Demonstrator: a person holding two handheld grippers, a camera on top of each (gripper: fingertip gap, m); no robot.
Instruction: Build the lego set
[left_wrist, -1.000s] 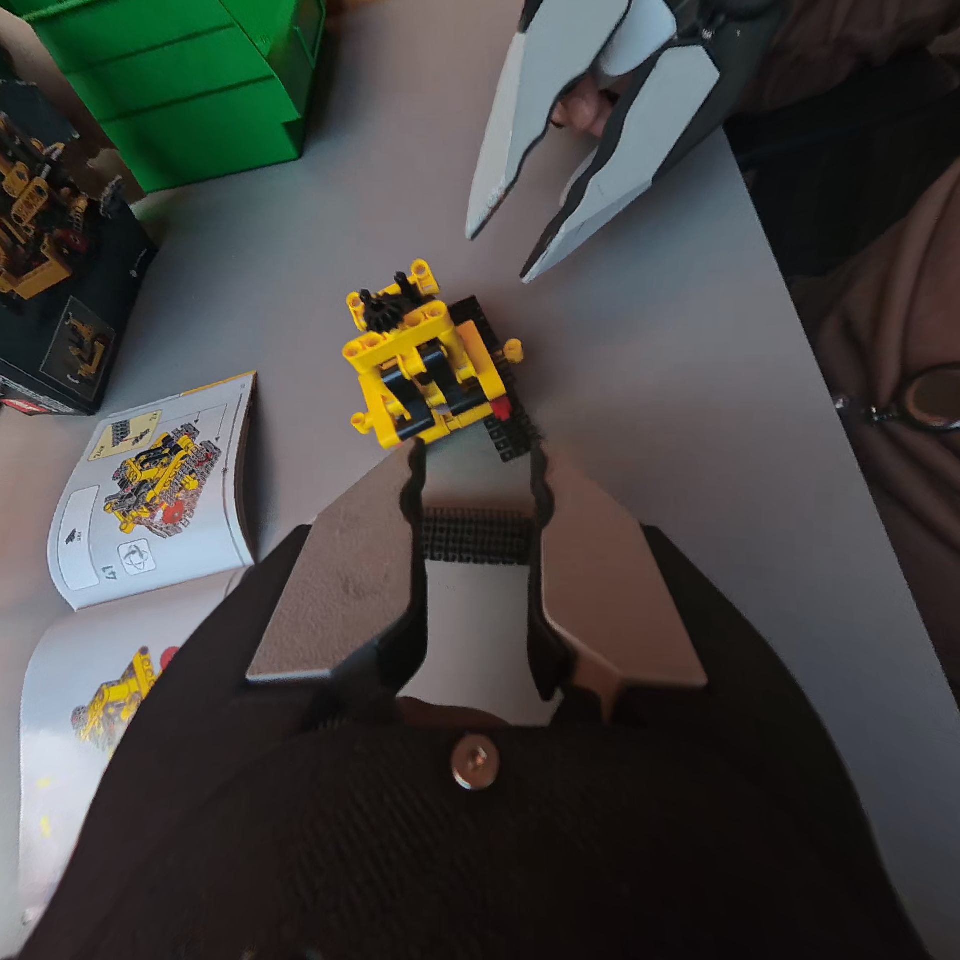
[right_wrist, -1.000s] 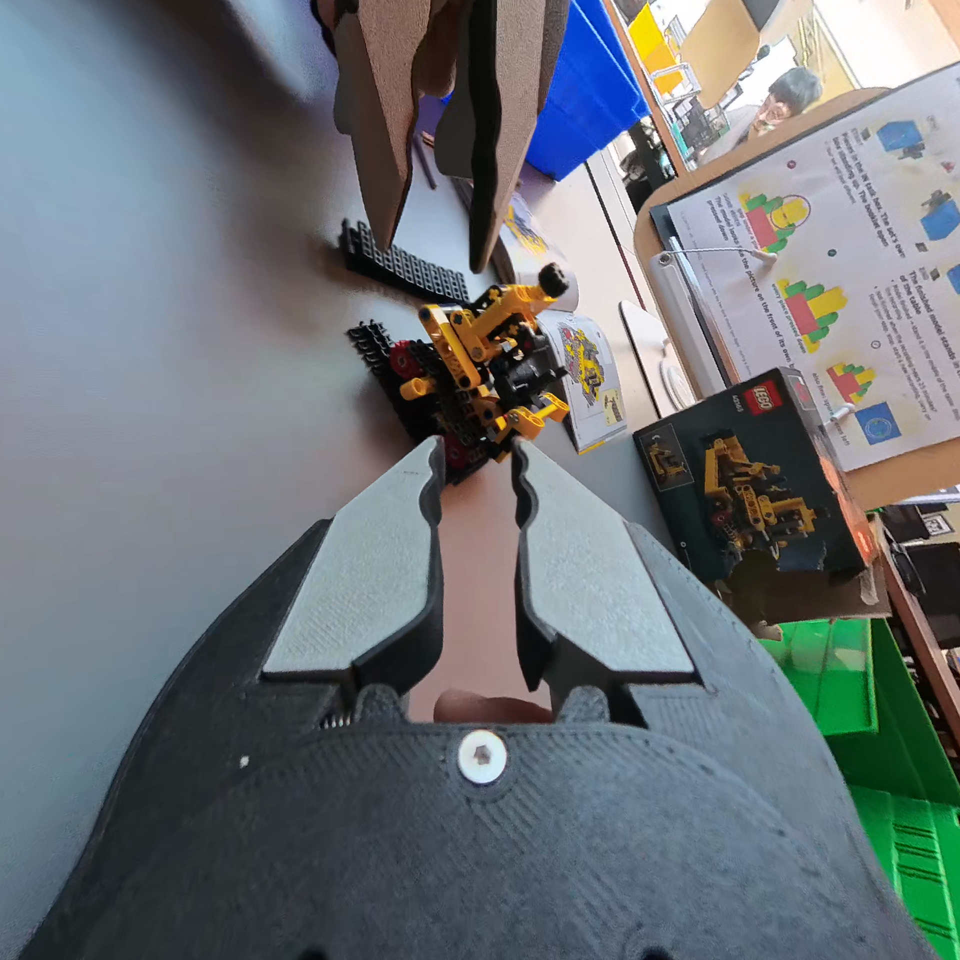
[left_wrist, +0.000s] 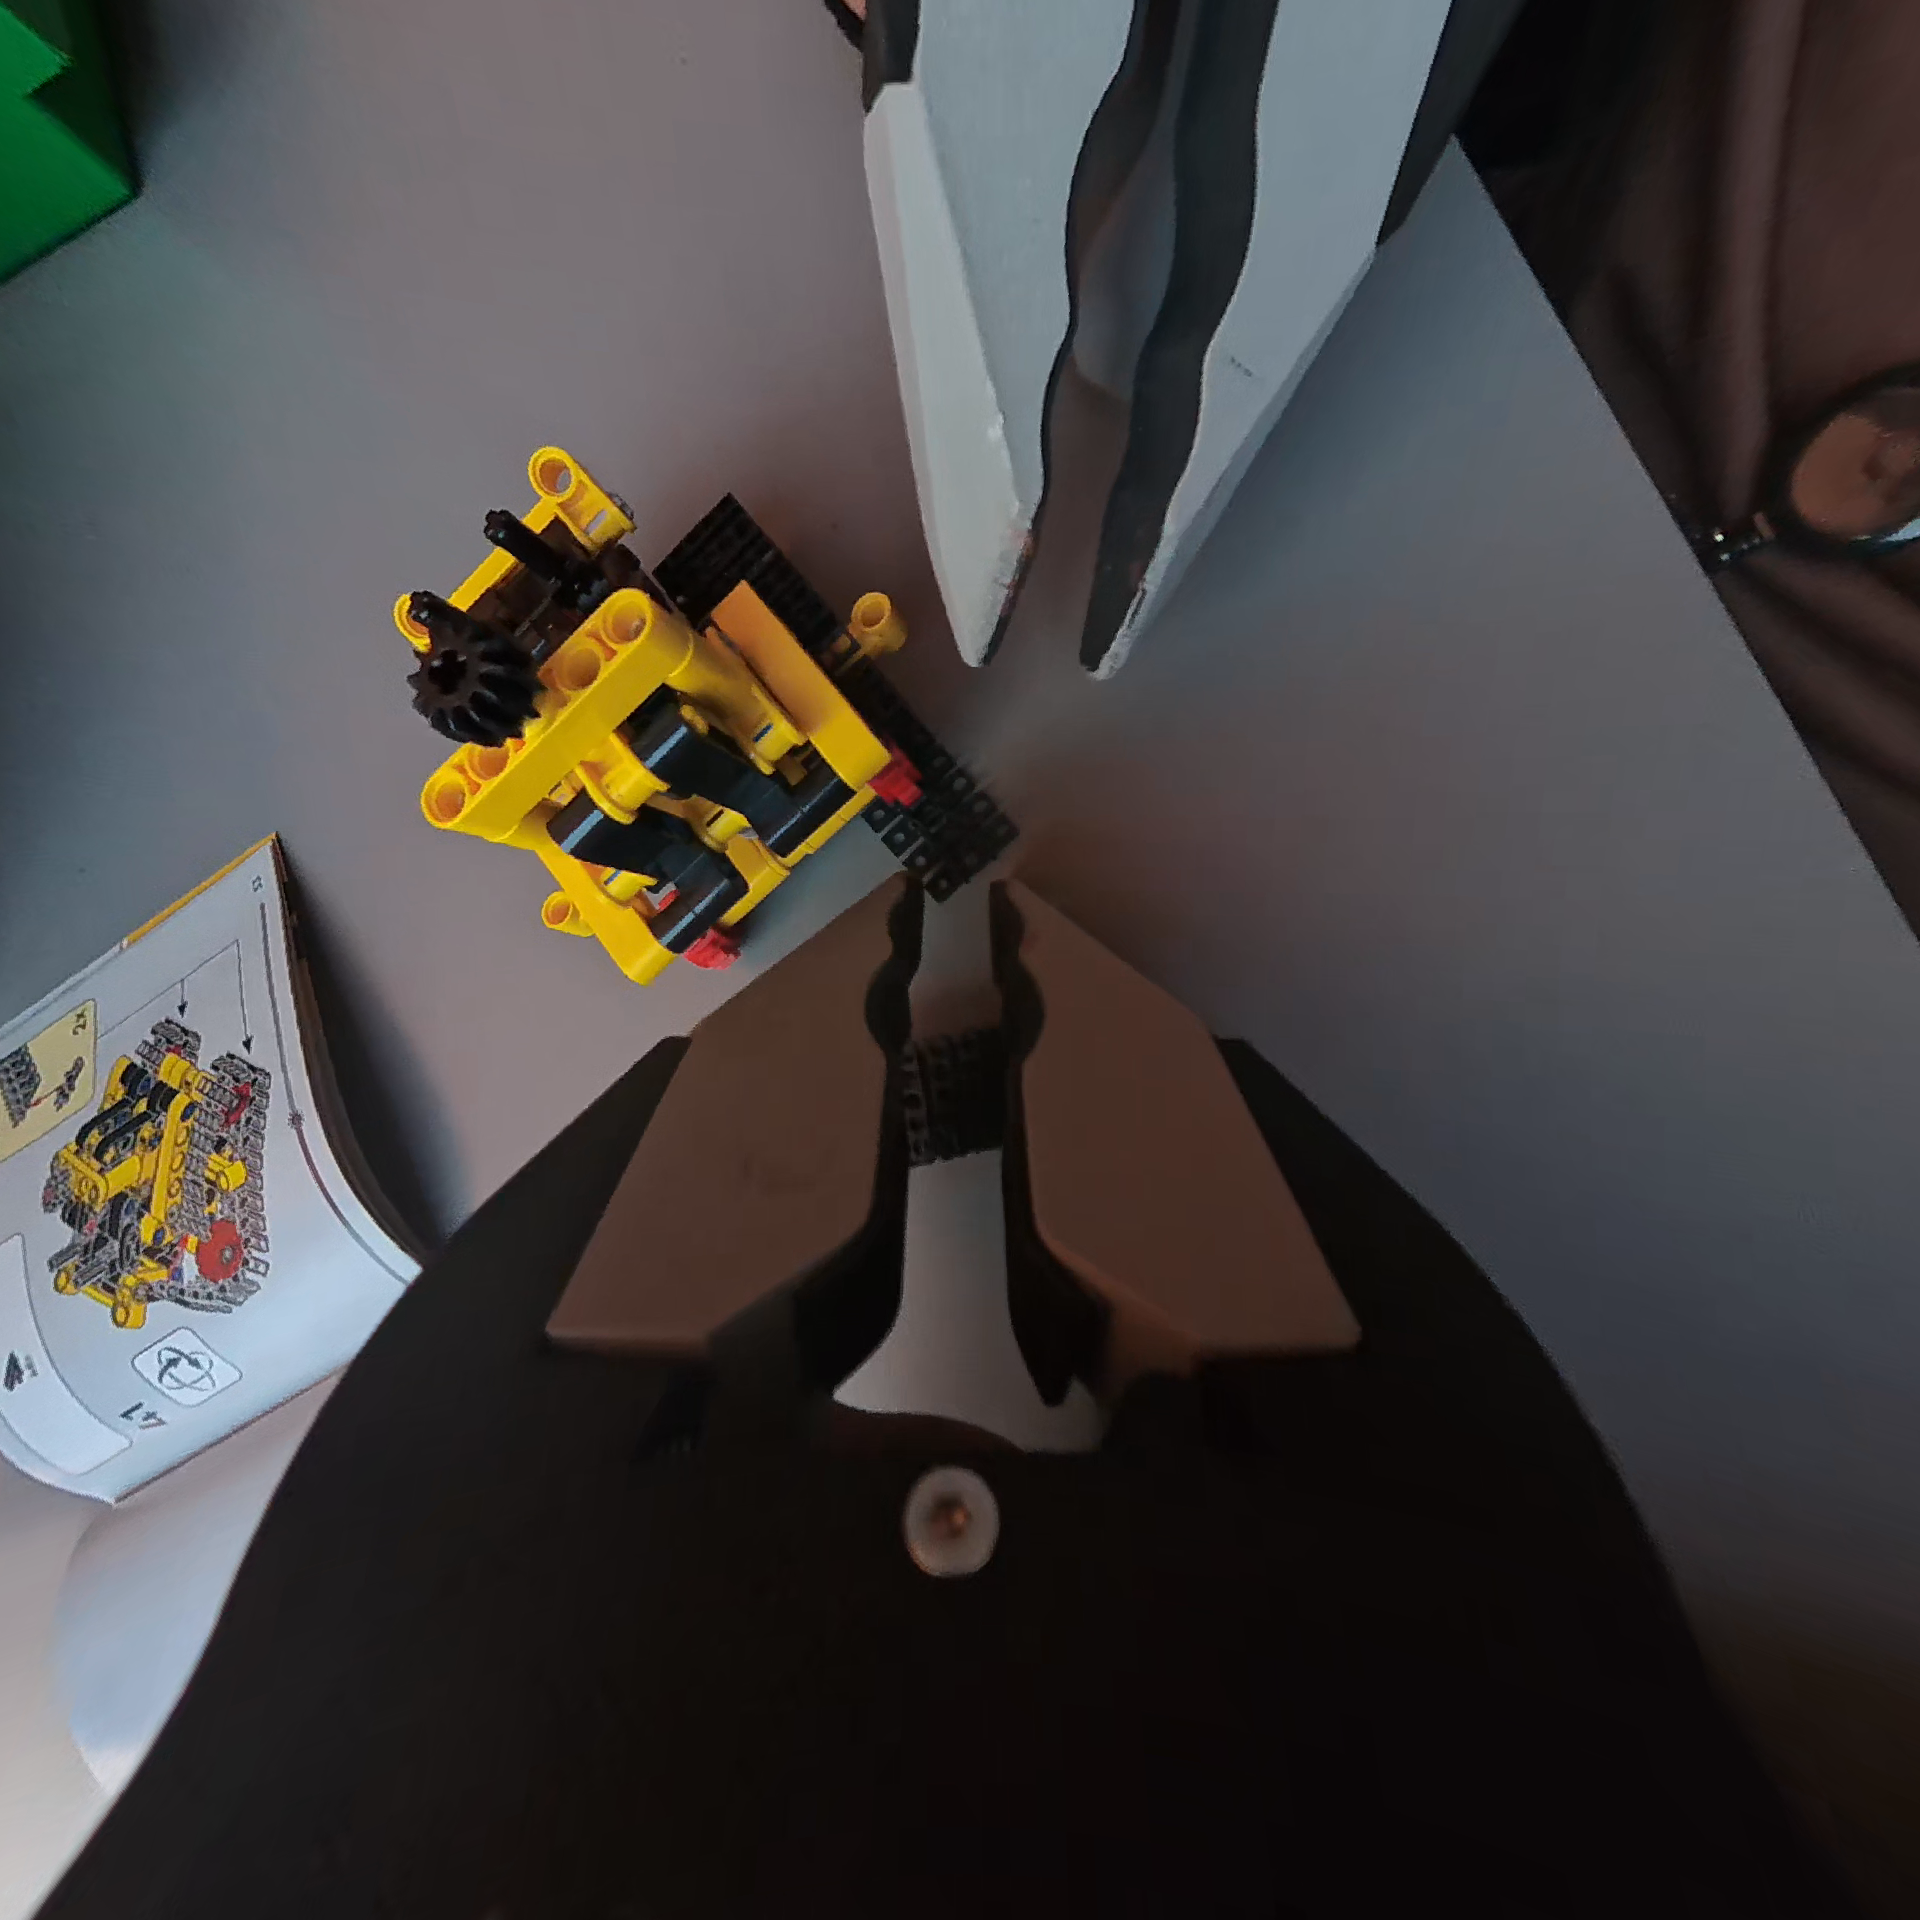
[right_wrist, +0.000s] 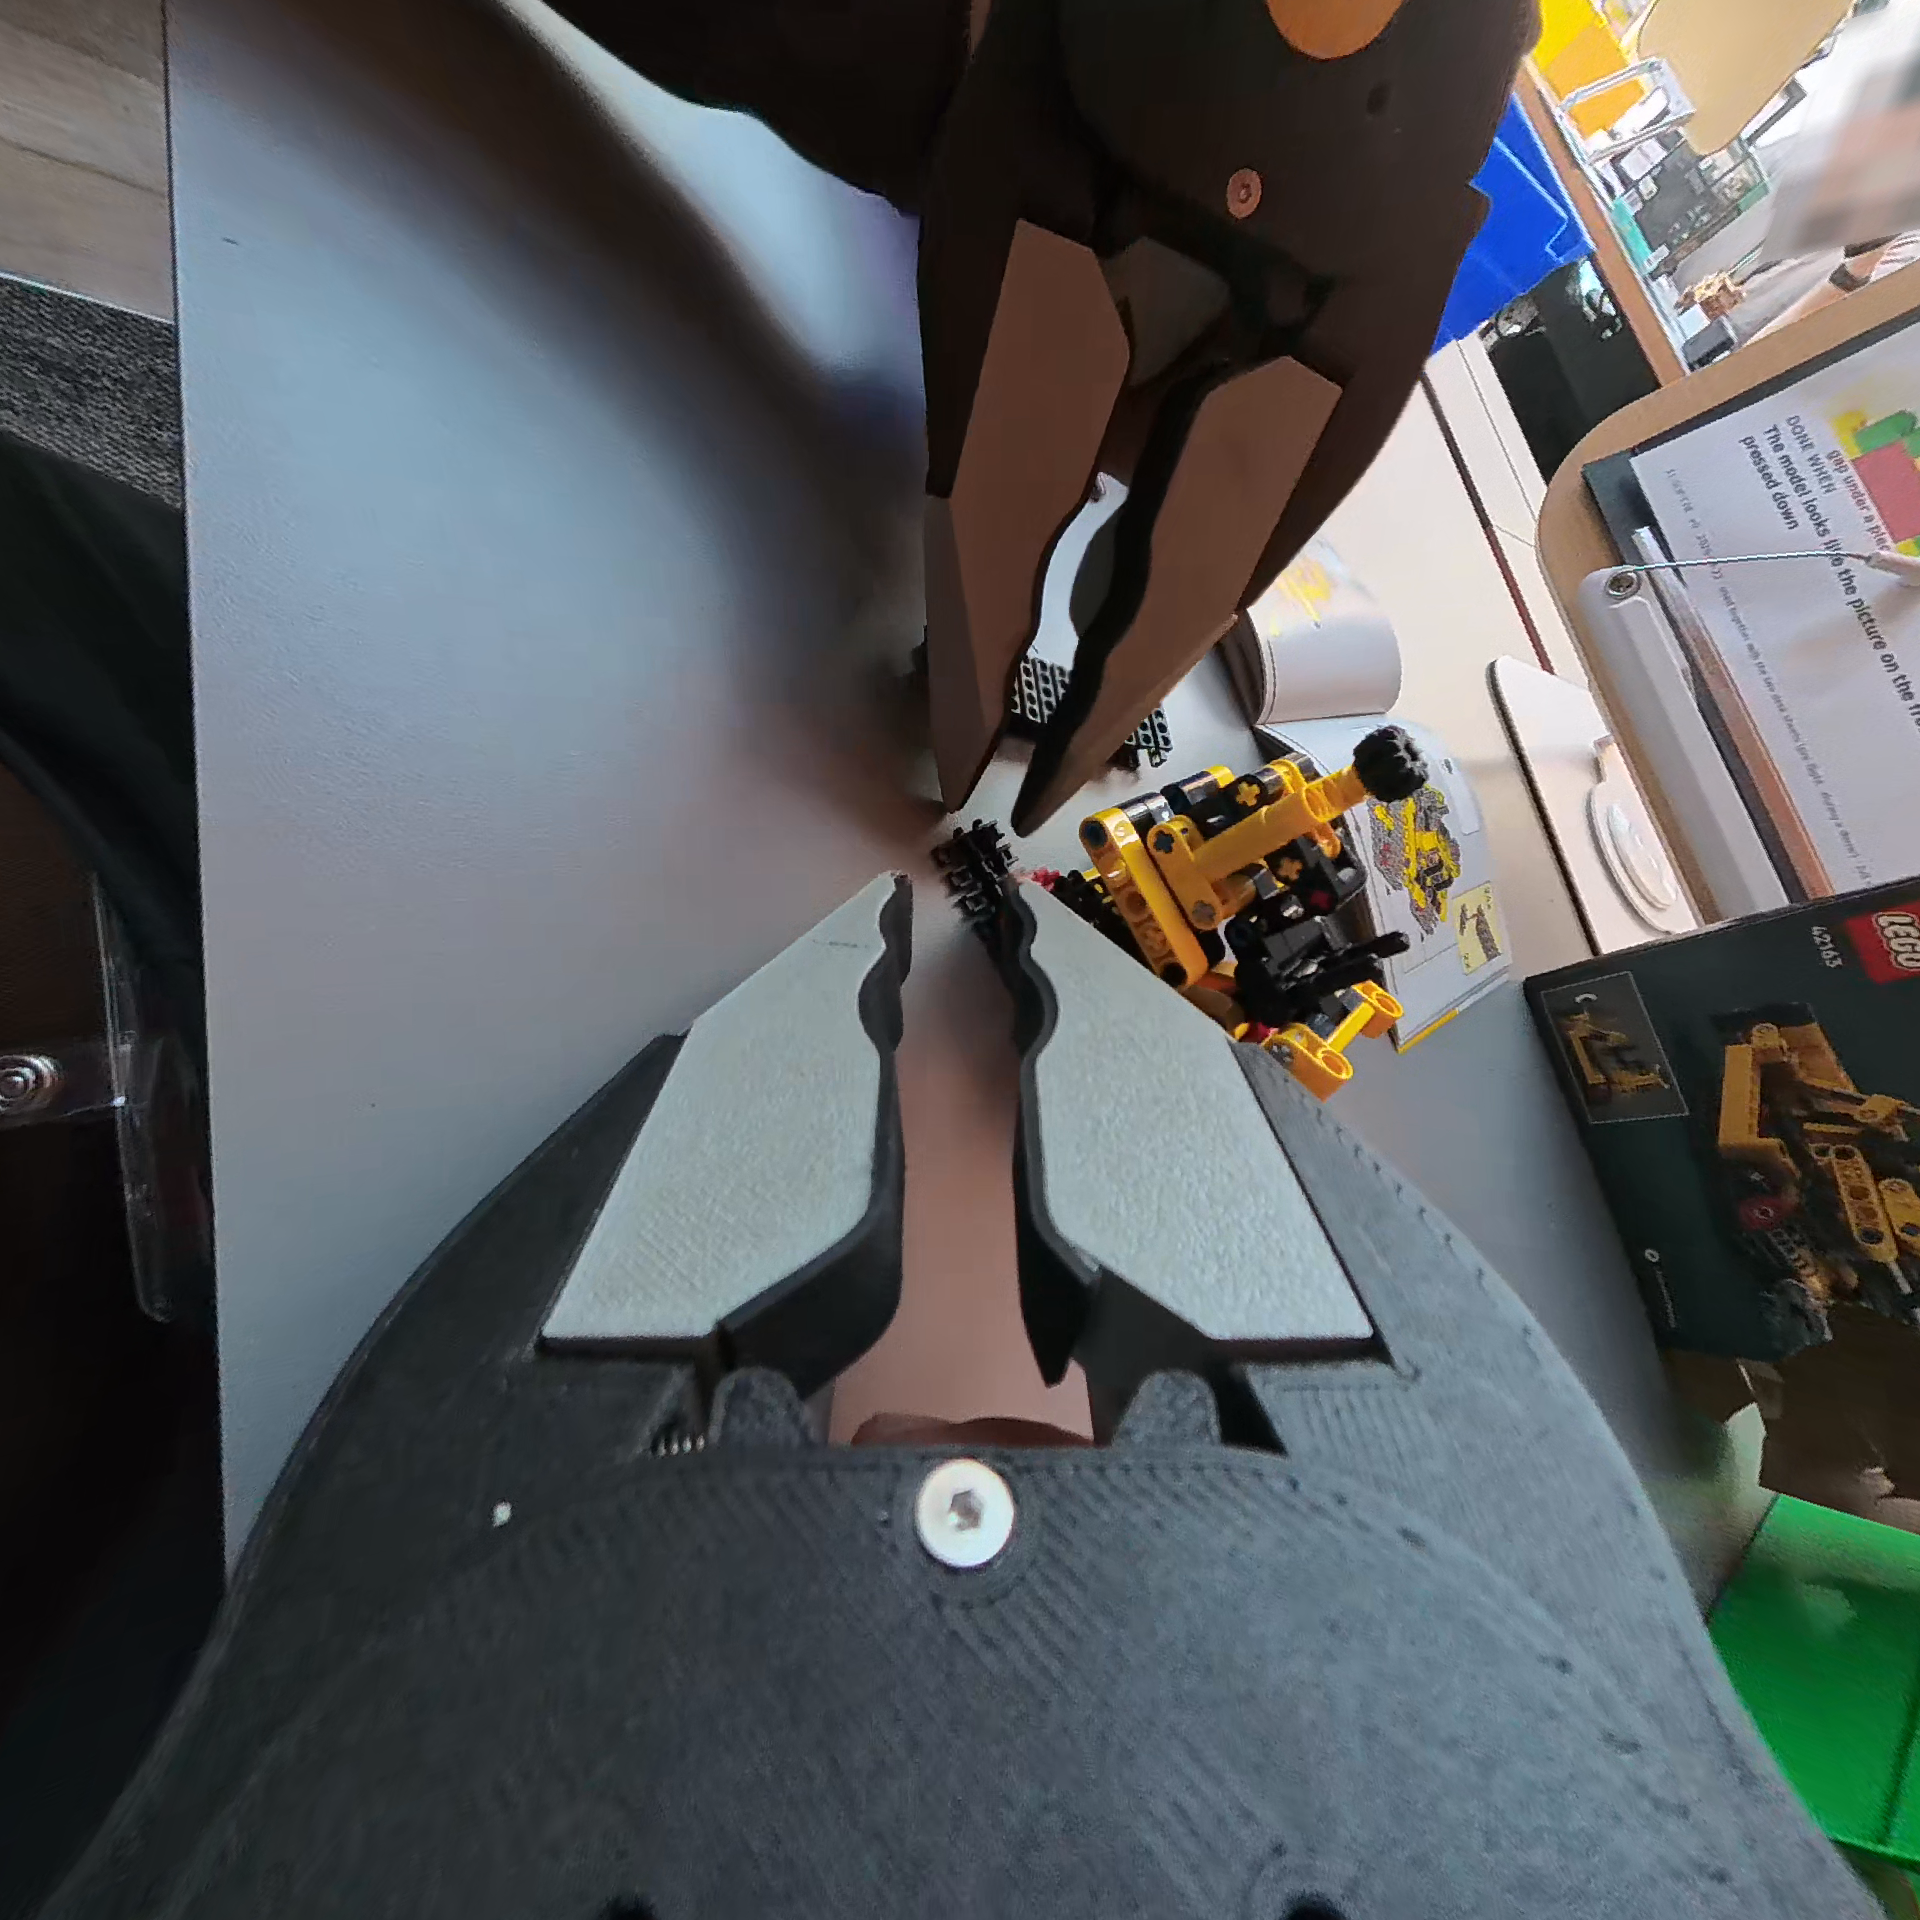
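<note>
Both grippers have closed in on the model since a second ago, and their gaps have narrowed. Left gripper (left_wrist: 951, 894): fingers slightly apart, grasping nothing, tips just at the near end of the black track (left_wrist: 940, 800) along the model's right side. A loose track strip (left_wrist: 951, 1091) lies on the table (left_wrist: 1403, 935) beneath the left fingers. Right gripper (right_wrist: 956, 894): fingers slightly apart, empty, tips at the same track end from the opposite side. The yellow model (left_wrist: 644, 717) sits mid-table, toward the booklet (left_wrist: 156, 1195) near the left edge. The track's long axis runs away from the left gripper, toward the right gripper. Judgement: either gripper could pinch that track end; both are about equally near.
</note>
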